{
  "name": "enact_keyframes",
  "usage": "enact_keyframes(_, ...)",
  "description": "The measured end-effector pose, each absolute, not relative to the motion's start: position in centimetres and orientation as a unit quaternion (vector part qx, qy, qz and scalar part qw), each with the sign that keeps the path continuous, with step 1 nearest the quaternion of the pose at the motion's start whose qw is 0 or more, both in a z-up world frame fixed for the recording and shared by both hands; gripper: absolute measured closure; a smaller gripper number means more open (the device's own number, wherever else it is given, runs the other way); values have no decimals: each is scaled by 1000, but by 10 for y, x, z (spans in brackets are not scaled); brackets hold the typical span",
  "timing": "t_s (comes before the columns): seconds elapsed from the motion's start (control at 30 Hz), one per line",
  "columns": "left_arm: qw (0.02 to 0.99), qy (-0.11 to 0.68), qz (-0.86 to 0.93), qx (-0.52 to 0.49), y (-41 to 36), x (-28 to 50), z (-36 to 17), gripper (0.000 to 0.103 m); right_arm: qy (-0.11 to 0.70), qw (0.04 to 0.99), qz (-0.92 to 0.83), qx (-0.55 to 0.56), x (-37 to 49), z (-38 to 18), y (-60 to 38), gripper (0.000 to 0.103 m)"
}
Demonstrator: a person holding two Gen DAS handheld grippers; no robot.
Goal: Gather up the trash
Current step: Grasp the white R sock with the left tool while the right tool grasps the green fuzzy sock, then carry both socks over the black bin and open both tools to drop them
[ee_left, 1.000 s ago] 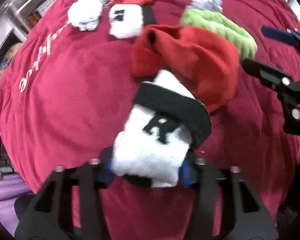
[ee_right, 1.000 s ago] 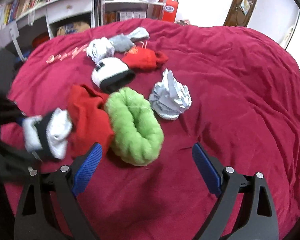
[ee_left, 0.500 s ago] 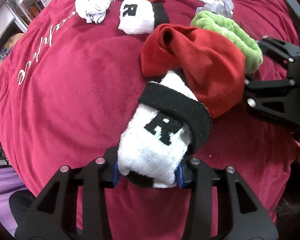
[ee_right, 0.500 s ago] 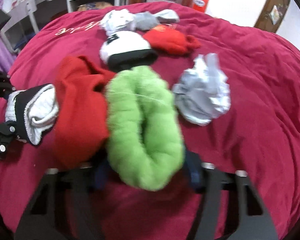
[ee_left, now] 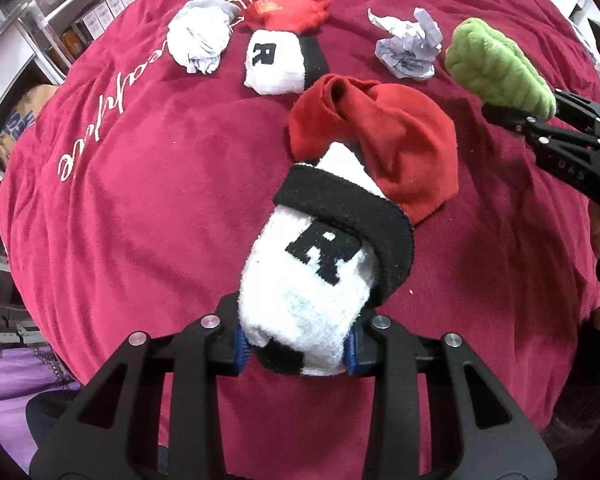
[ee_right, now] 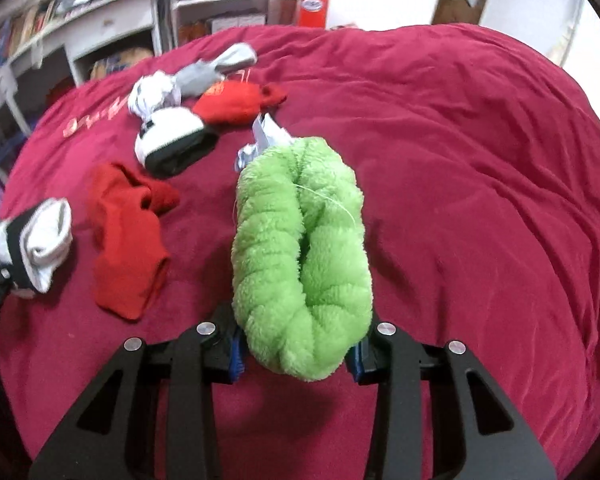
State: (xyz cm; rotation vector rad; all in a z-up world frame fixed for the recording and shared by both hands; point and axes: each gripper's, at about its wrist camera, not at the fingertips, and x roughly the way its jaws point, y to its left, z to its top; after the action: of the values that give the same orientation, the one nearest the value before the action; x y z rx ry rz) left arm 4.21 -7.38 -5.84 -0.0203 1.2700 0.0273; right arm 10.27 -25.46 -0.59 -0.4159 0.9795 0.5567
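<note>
My left gripper [ee_left: 296, 350] is shut on a white sock with a black cuff and a black letter R [ee_left: 312, 280]; its jaws are still closing, and the sock hangs over a crimson blanket [ee_left: 140, 200]. My right gripper [ee_right: 296, 354] grips a fuzzy green sock [ee_right: 300, 248] between its blue pads, jaws still closing. From the left wrist view, that green sock [ee_left: 496, 68] is held up at the right. A crumpled paper ball [ee_left: 408, 48] lies behind it, mostly hidden in the right wrist view. A second paper ball [ee_left: 200, 44] lies at the far left.
A red sock [ee_left: 388, 136] lies on the blanket under the held white sock. Farther back are a matching white R sock [ee_left: 276, 64], another red sock [ee_left: 288, 12] and a grey sock [ee_right: 216, 68]. White shelves [ee_right: 112, 12] stand beyond the bed.
My right gripper went from wide open to closed around the green sock, which now hangs clear of the red sock. The left gripper kept its hold on the white sock.
</note>
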Motion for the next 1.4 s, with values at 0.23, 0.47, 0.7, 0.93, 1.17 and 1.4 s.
enact_keyframes(0.23, 811, 586, 3, -11, -69, 21, -46, 69, 452, 824, 269, -212, 72, 8, -233, 67)
enact_keyframes(0.47, 814, 580, -8, -16, -49, 15, -41, 69, 443, 828, 271, -213, 43, 28, -215, 67)
enact_keyframes(0.7, 820, 571, -12, -21, -29, 6, -32, 69, 445, 821, 288, -213, 23, 37, -181, 67)
enact_keyframes(0.93, 824, 566, 3, -32, 0, -7, -26, 69, 459, 807, 309, -205, 11, 34, -139, 67)
enact_keyframes(1.17, 826, 560, 25, -55, 38, -18, -22, 69, 462, 790, 339, -216, 1, 33, -85, 67)
enact_keyframes(1.4, 824, 556, 56, -89, 87, -35, -22, 69, 457, 780, 366, -222, -6, 37, -36, 67)
